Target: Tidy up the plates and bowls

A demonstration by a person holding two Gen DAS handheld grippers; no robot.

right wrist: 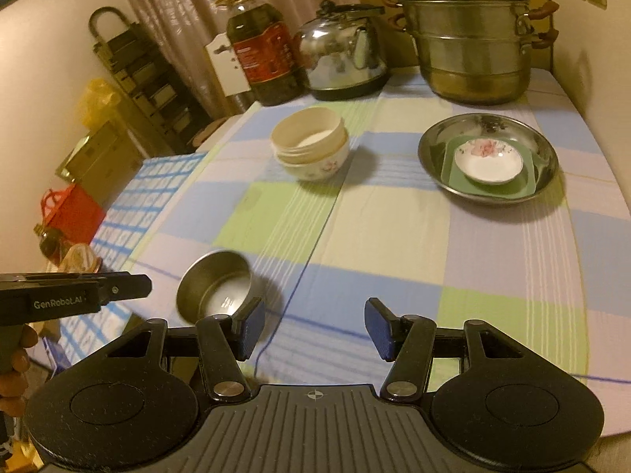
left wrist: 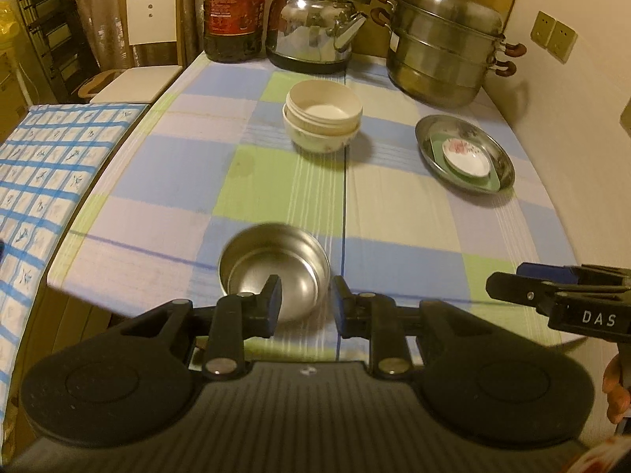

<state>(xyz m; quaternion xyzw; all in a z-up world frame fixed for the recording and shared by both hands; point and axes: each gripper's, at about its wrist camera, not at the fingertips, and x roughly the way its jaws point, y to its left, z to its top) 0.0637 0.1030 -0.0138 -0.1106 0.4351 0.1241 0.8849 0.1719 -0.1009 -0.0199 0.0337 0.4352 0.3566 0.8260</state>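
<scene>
A small steel bowl [left wrist: 274, 272] [right wrist: 215, 287] stands empty near the table's front edge. My left gripper [left wrist: 307, 307] hovers just short of it, jaws a narrow gap apart, nothing held; from the right wrist view its tips [right wrist: 134, 287] stay clear of the bowl. My right gripper [right wrist: 315, 327] is open over the bare cloth to the right, also visible from the left wrist [left wrist: 508, 283]. Two nested cream bowls [left wrist: 321, 118] [right wrist: 311, 149] sit mid-table. A steel plate [left wrist: 426, 130] [right wrist: 430, 146] at the right carries a green square plate [left wrist: 437, 146] [right wrist: 449, 169] and a small floral dish [left wrist: 467, 155] [right wrist: 489, 163].
Along the table's far edge stand an oil bottle [left wrist: 232, 12], a steel kettle [left wrist: 311, 27] and a stacked steamer pot [left wrist: 441, 47]. A wall runs along the right side. A blue-checked cloth [left wrist: 47, 165] and a white chair [left wrist: 150, 19] lie left of the table.
</scene>
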